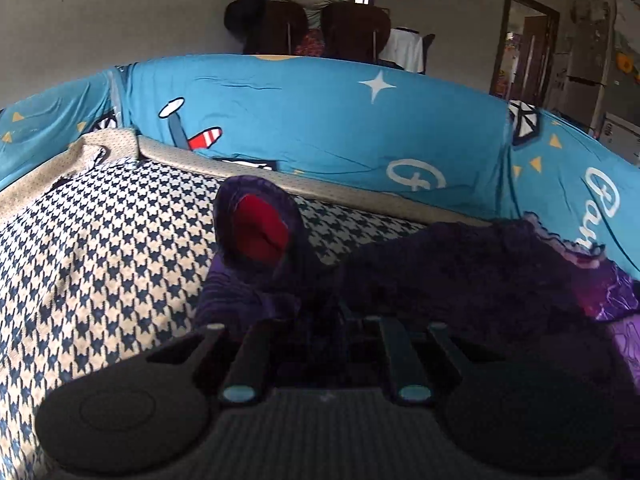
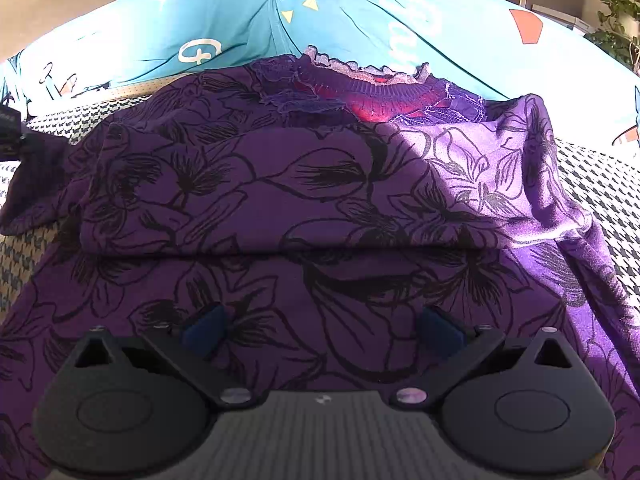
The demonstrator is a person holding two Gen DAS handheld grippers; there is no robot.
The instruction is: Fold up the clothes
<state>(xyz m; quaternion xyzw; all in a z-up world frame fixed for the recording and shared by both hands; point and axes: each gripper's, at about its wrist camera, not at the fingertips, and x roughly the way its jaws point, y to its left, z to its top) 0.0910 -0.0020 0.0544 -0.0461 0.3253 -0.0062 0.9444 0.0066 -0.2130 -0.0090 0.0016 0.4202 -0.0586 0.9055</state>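
A purple top with black flower outlines (image 2: 280,184) lies spread on the sofa seat, with a crosswise fold across its middle. Its frilled collar with red lining (image 2: 376,96) lies at the far side. My right gripper (image 2: 322,332) hovers open just above the near part of the cloth, and nothing is between its blue pads (image 2: 204,332). In the left wrist view my left gripper (image 1: 324,316) is shut on bunched dark purple fabric of the same top (image 1: 460,272). A sleeve cuff with red lining (image 1: 256,224) rises just beyond the fingertips.
The seat has a blue-and-cream houndstooth cover (image 1: 100,248). Behind it stands a blue sofa back with cartoon prints (image 1: 320,120). Beyond the sofa are chairs piled with coats (image 1: 312,20), a doorway (image 1: 524,48) and a potted plant (image 2: 620,20).
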